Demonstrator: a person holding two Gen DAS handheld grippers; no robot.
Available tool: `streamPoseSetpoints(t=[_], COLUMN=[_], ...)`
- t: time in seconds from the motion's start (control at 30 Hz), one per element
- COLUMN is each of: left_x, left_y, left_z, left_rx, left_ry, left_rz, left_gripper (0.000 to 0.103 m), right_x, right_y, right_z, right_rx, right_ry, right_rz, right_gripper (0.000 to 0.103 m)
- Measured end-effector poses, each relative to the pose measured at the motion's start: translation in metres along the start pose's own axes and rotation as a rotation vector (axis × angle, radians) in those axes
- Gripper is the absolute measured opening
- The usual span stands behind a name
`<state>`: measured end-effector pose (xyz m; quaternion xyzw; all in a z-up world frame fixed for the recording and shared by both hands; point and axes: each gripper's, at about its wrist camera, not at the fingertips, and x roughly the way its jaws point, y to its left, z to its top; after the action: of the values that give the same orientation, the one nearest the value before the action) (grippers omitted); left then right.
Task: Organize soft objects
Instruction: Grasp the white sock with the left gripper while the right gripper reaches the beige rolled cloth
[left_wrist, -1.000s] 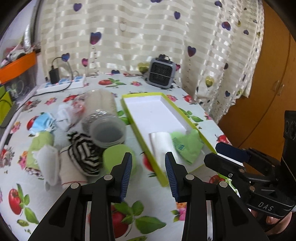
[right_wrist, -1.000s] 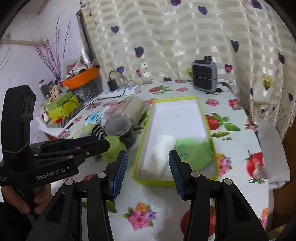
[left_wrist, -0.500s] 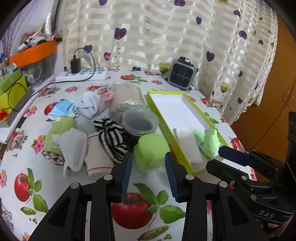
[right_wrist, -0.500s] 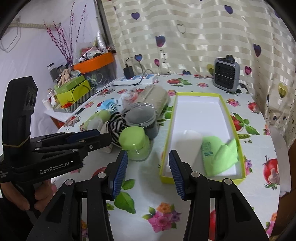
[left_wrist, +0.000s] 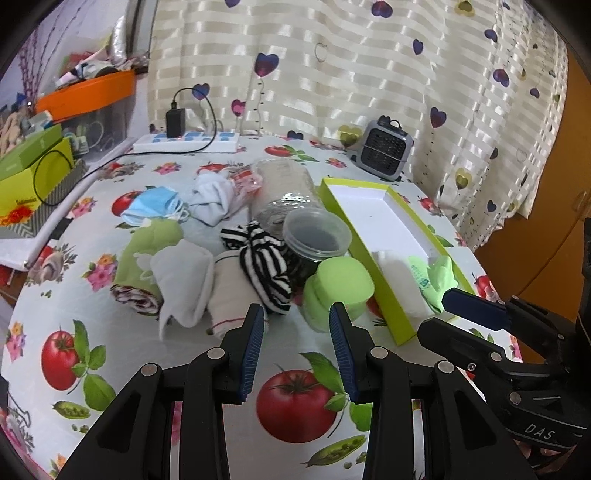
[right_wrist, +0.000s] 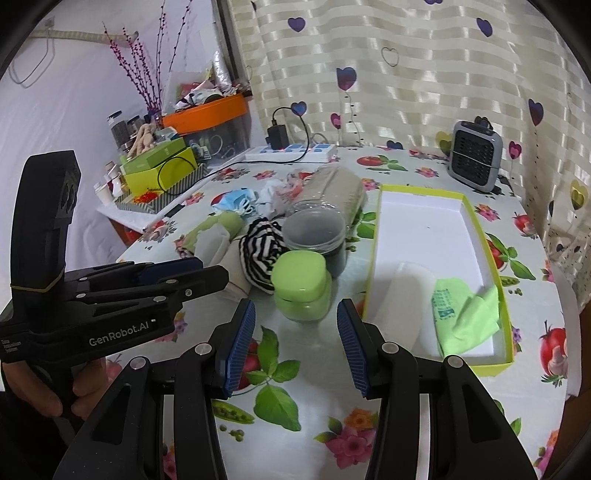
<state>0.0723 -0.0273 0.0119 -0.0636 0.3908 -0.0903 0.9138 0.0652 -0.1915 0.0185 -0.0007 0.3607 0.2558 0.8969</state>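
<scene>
Hovering apart, empty, the left claw (left_wrist: 297, 325) faces the striped sock (left_wrist: 264, 266) just ahead. Right claw (right_wrist: 295, 321), also open, faces the green jar (right_wrist: 301, 284).

Tablecloth (left_wrist: 177, 369): white, printed with red tomatoes, green leaves and pink flowers. Tray (right_wrist: 495, 258), right: lime-green walls, white floor, holding a white roll (right_wrist: 406, 299) and a light-green cloth (right_wrist: 465, 317). Centre: black-and-white striped cloth (left_wrist: 264, 266); pale-green lidded jar (right_wrist: 301, 284). Far left: blue mask (left_wrist: 153, 206). Curtain (left_wrist: 369, 74): cream stripes, purple hearts.
</scene>
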Motion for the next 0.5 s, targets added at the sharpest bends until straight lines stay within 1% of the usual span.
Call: streamPoseSetpoints(t=[0.5], left_x=[0.0], left_y=[0.03], left_z=[-0.007], left_rx=[-0.045], left_ry=[0.015], left_rz=[0.01], left_gripper=[0.036], right_x=[0.017], right_y=[0.027], right_z=[0.007], right_rx=[-0.051], right_ry=[0.025], right_rz=[0.031], right_gripper=[0.047])
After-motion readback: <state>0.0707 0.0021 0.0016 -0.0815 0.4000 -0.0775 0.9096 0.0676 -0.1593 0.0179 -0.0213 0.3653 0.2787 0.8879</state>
